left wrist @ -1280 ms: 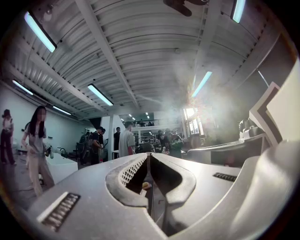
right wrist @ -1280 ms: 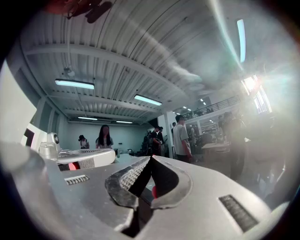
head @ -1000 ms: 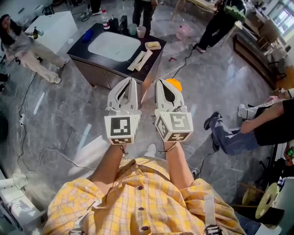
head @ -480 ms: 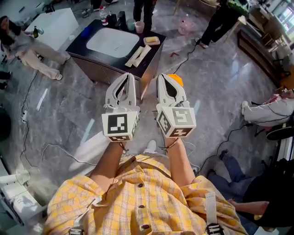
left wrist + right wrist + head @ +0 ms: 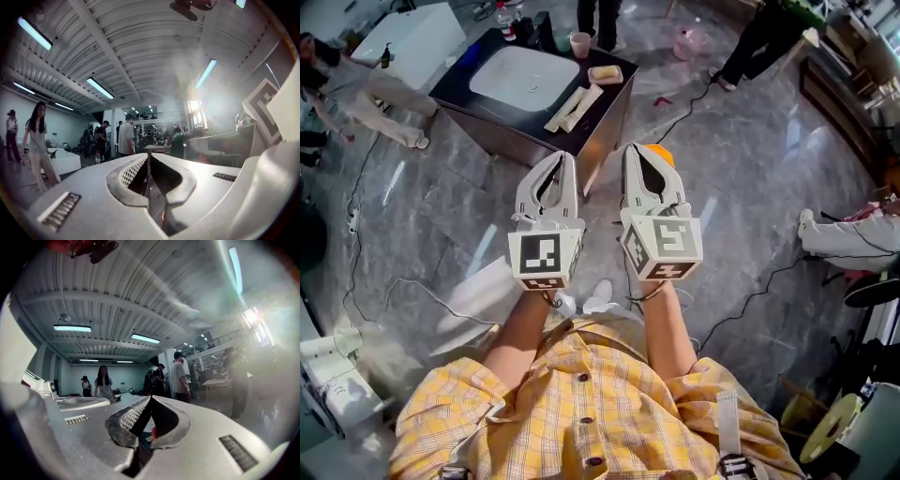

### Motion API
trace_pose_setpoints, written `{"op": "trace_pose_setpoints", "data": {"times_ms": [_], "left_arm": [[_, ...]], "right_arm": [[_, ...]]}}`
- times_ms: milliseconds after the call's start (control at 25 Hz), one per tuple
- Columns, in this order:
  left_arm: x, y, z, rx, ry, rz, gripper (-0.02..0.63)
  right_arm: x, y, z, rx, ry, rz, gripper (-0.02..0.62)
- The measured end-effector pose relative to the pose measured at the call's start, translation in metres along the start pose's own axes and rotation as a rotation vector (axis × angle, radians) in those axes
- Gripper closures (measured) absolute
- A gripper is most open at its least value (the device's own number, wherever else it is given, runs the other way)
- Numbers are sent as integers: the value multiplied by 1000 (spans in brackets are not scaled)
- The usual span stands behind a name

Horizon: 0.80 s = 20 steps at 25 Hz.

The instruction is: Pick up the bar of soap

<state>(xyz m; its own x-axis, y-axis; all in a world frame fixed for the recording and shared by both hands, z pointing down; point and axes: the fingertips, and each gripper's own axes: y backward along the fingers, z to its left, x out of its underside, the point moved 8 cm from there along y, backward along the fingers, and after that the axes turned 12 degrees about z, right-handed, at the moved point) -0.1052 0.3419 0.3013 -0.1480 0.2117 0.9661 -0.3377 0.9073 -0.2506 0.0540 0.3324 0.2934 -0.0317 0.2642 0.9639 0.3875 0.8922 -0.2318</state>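
Two grey claws, the left claw and the right claw, are hovering side by side, each pinched fully together and gripping nothing. One pale yellow rectangular bar of soap is lying by the far right edge of the dark square surface. Open grey marble floor is stretching between the claws and the surface. Compared with a second ago, the claws are keeping their pose and the soap is showing slightly farther off.

Dark rectangular cabinet on grey marble floor, white oval basin set in its top. Pink cup at cabinet's far edge. Two long pale flat packages side by side, just right of basin. White block table left of cabinet, seated person in light trousers beside it. Pink bucket on floor beyond cabinet. Black cable trailing across floor near it.
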Motion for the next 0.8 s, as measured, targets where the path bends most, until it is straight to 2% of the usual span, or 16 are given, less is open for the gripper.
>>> {"op": "trace_pose_setpoints", "data": {"times_ms": [240, 440, 640, 800], "left_arm": [[11, -44, 16, -34, 2, 43, 592], [23, -110, 44, -13, 13, 42, 592], [-1, -190, 85, 28, 11, 9, 592], [-33, -256, 126, 66, -6, 3, 592]], "right_arm": [[14, -39, -22, -31, -31, 11, 577], [13, -100, -46, -13, -6, 20, 577], [-19, -180, -69, 35, 18, 6, 577], [-52, -245, -89, 100, -8, -2, 577]]}}
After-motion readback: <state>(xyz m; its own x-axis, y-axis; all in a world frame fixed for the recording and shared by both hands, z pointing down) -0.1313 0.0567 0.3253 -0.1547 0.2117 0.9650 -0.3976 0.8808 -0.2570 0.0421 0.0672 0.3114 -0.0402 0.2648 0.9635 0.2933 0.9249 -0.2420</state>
